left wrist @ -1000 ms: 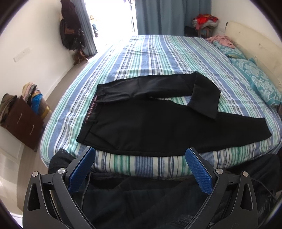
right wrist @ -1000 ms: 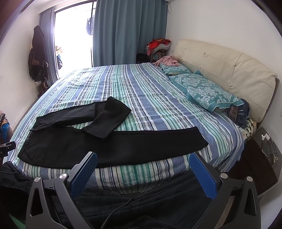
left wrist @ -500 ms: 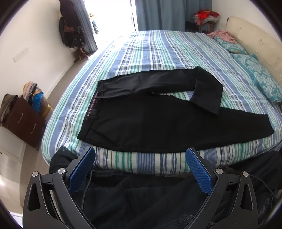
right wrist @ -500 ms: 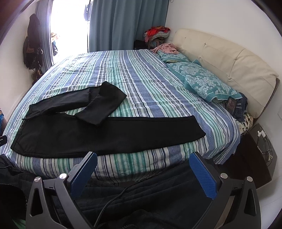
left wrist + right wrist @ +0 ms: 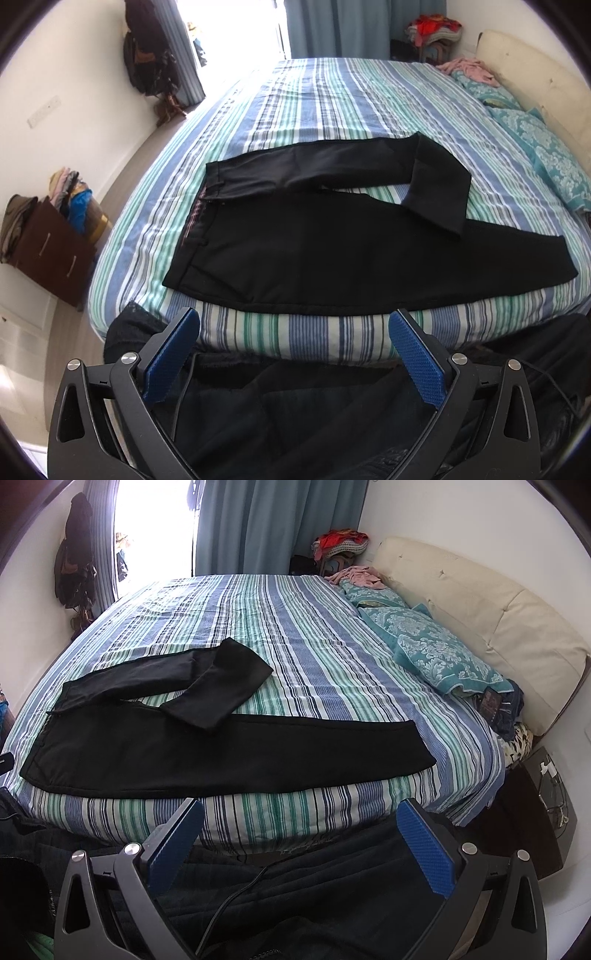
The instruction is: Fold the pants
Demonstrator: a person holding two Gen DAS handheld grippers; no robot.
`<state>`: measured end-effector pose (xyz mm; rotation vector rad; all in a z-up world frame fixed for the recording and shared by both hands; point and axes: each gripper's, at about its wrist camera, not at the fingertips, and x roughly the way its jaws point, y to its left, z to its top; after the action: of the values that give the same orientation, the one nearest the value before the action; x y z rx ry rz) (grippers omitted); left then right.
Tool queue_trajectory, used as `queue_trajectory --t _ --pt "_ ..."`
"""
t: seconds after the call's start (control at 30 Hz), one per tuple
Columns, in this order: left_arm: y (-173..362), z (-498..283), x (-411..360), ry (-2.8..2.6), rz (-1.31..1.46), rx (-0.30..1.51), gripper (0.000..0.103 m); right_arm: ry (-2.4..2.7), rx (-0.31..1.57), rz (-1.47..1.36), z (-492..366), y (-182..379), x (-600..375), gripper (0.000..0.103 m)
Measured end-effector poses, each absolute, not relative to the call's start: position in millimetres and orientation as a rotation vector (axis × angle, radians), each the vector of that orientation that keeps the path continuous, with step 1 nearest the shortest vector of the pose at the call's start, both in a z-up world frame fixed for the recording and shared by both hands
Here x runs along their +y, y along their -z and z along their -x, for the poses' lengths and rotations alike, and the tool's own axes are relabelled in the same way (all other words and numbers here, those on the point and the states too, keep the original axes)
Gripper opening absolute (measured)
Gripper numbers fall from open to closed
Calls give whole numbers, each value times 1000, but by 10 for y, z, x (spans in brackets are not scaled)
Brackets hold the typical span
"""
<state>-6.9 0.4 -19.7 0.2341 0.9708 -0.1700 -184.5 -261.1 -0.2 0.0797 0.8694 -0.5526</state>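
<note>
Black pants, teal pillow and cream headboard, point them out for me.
Black pants (image 5: 155, 753), right wrist view, straight near leg.
Teal pillow (image 5: 439, 653), right wrist view, patterned top.
Cream headboard (image 5: 491, 609), right wrist view, cushion front.

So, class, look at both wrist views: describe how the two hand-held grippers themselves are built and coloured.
Both look alike. The left hand-held gripper has a black plastic frame with triangular cut-outs and round silver bolt heads, and two flat fingers faced with textured blue pads. The right hand-held gripper matches it: black frame, silver bolts, blue ribbed pads. A thin black cable runs beneath it. No hands or sleeves show.
</note>
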Motion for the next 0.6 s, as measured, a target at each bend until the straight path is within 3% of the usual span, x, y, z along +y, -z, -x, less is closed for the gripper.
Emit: queue_trajectory --t 0.6 --pt "221 73 19 155 -248 980 102 482 883 -28 1719 19 -2440 103"
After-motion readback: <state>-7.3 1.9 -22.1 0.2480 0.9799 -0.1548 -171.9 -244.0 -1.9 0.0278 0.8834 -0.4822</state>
